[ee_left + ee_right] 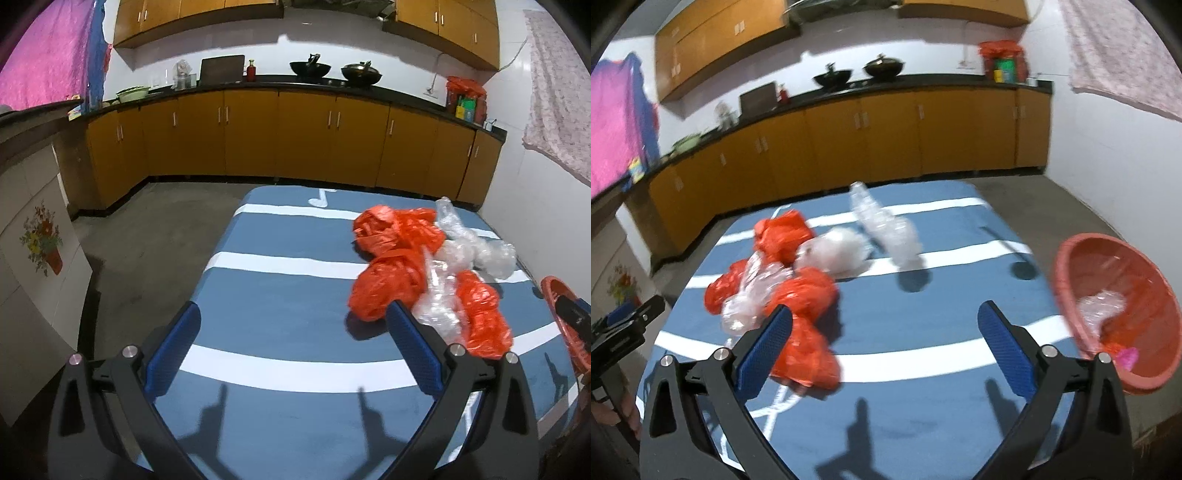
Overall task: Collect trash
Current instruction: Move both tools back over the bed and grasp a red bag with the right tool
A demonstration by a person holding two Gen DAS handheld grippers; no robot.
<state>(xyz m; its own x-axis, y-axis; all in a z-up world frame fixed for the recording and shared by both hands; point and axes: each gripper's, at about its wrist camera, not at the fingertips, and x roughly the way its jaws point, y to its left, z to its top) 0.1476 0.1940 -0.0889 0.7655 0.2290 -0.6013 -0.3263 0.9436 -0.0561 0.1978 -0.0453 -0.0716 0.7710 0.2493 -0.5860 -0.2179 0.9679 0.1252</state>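
Orange and clear crumpled plastic bags (424,266) lay right of centre; left gripper (293,321) and right gripper (884,321) both gaped wide, empty.

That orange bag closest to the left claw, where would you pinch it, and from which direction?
Probably the puffed near lobe of the orange bag, which bulges up off the blue striped table just beyond the open left gripper. I'd come from above and slightly from its left, since clear plastic wrap is tangled against its right side and would likely get caught too.
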